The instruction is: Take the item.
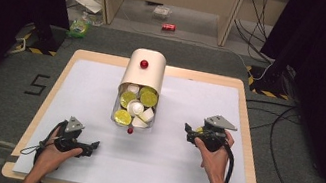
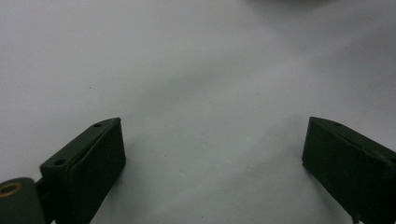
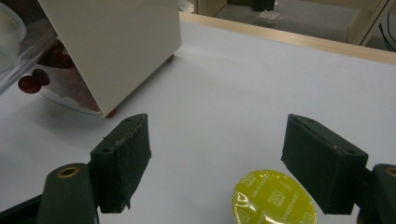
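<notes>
cream capsule box (image 1: 141, 80) at mid counter (image 1: 172, 169), long axis front-to-back, open end toward the person. yellow capsule (image 3: 273, 198) flat between right hand-held gripper (image 3: 219, 163) jaws, released. left hand-held gripper (image 2: 212, 154) released, empty.

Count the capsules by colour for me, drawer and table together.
Yellow capsules in the drawer: 3
White capsules in the drawer: 4
Yellow capsule on the table, between the open right gripper jaws: 1
Total: 8, as far as the high view resolves.
</notes>
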A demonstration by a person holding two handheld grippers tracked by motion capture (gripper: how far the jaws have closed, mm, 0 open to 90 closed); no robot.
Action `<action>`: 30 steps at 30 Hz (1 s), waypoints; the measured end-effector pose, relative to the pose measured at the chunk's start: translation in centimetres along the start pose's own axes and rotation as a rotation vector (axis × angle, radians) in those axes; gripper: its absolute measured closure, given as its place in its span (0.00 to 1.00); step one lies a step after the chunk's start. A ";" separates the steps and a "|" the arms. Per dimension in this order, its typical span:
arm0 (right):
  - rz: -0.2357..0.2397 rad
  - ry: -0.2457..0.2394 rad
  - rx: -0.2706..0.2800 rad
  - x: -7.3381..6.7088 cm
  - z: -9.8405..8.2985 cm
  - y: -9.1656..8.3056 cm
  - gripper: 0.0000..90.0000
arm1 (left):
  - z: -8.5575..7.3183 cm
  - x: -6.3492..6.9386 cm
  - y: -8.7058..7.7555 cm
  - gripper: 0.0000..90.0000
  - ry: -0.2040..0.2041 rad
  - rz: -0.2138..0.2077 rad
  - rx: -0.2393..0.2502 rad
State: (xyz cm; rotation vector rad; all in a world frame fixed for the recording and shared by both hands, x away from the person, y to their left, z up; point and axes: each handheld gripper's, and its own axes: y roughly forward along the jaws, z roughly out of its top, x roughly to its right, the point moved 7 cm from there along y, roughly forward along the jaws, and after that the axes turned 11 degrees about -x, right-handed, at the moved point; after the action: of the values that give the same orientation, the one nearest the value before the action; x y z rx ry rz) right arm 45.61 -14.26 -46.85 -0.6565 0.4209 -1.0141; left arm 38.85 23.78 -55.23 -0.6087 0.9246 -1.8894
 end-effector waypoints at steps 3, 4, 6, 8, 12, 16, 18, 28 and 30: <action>0.004 -0.004 0.003 -0.3 0.1 -0.1 0.26 | 0.0 0.0 0.0 0.06 -0.001 0.000 0.001; 0.006 -0.007 0.006 -0.4 0.2 -0.2 0.27 | 0.0 0.0 0.0 0.06 0.000 0.000 0.001; 0.010 -0.010 0.010 -0.7 0.4 -0.3 0.26 | 0.0 0.0 0.0 0.06 -0.001 0.000 0.001; 0.014 -0.015 0.009 -0.9 0.5 -0.4 0.26 | 0.0 0.0 0.0 0.06 -0.002 -0.001 0.002; 0.019 -0.017 0.018 -1.3 0.7 -0.7 0.26 | 0.0 0.0 0.0 0.06 0.000 -0.001 0.001; 0.022 -0.023 0.027 -1.8 1.0 -1.0 0.26 | 0.0 0.0 0.0 0.06 0.000 -0.001 0.000; 0.025 -0.028 0.034 -2.0 1.1 -1.1 0.26 | 0.0 0.0 0.0 0.06 0.000 -0.001 0.001; 0.058 -0.062 0.060 -4.0 1.5 -2.1 0.25 | 0.0 0.0 0.0 0.06 -0.001 -0.001 0.001; 0.063 -0.068 0.067 -4.4 1.5 -2.3 0.25 | 0.0 0.0 0.0 0.06 -0.001 -0.001 0.001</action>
State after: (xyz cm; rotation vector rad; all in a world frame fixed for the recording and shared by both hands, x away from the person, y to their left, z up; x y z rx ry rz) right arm 42.97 -10.77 -44.07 -0.6119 0.3446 -0.9397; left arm 38.85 23.78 -55.23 -0.6094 0.9235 -1.8901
